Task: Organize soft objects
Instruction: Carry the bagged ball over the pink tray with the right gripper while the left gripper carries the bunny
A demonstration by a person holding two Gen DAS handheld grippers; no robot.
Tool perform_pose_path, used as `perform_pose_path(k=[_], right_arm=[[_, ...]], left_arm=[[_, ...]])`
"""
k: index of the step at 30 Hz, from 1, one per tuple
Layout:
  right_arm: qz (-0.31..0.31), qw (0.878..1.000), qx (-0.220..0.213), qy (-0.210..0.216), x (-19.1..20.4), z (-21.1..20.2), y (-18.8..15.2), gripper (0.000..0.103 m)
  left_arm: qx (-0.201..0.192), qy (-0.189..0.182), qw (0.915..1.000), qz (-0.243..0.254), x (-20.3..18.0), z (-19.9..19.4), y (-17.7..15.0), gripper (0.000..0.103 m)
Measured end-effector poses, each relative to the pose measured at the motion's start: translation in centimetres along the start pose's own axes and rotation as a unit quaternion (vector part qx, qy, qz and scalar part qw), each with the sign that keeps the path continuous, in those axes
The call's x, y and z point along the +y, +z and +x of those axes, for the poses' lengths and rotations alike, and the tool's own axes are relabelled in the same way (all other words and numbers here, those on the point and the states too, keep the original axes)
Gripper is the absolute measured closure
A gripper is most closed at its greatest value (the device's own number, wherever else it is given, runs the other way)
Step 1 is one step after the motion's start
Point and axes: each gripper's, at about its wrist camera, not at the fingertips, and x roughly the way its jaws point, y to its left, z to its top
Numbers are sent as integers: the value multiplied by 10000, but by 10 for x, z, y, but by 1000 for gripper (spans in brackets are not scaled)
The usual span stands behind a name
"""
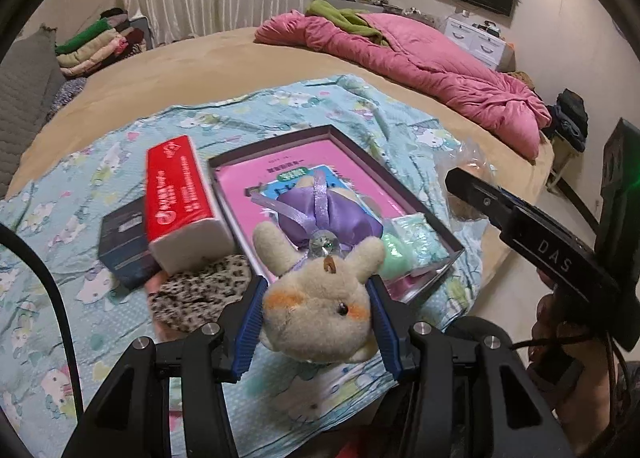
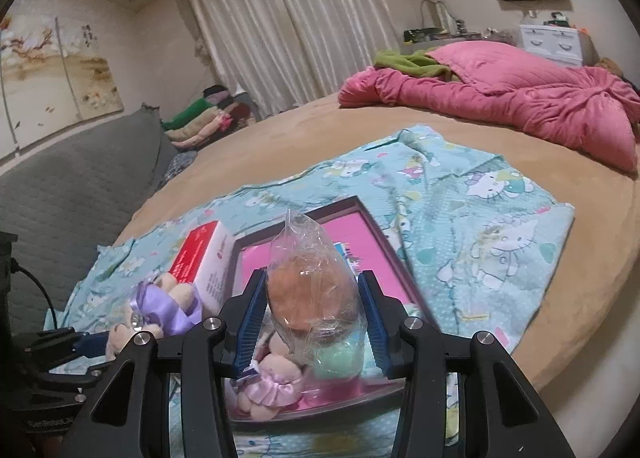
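The left gripper (image 1: pixel 318 322) holds a plush bunny (image 1: pixel 320 298) by the head, its blue ribbed pads pressed against both cheeks. The toy hangs just above a pale blue Hello Kitty cloth (image 1: pixel 72 218) spread on a tan bed (image 1: pixel 180 70), at the near edge of a shallow dark-rimmed tray (image 1: pixel 436 218) with a pink lining.

The bunny is cream-coloured with orange cheeks, a black bead eye and two short ears. It wears a shiny purple satin dress tied with ribbon and a clear faceted gem at the neck.

The right gripper (image 2: pixel 312 318) is closed on a clear plastic bag (image 2: pixel 310 278) that holds something orange and soft-looking. The bag stands upright between the pads, over the near part of the tray (image 2: pixel 400 258).

The left wrist view shows things the other does not: a red and white tissue pack (image 1: pixel 180 194) leaning beside the tray, a dark box (image 1: pixel 124 242) next to it, a leopard-print soft item (image 1: pixel 200 294) below the pack, and a mint green soft piece (image 1: pixel 394 254) with a sparkly packet (image 1: pixel 416 234) in the tray's near corner. The right gripper appears there from the side at the right edge.

The right wrist view shows a second small plush doll (image 2: pixel 268 378) in a pink frill lying in the tray beneath the bag, and a pink quilt (image 2: pixel 500 98) bunched at the far side of the bed.
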Motion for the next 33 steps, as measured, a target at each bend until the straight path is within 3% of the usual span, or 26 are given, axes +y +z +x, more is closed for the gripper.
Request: perform_pose_path(k=[17, 33], right_arm=[[245, 9992, -92, -293, -24, 1, 1, 56], [152, 9984, 101, -537, -31, 25, -2, 56]], left_arm=[[426, -223, 9988, -21, -14, 63, 10, 53], [622, -123, 9978, -209, 4, 92, 8, 52]])
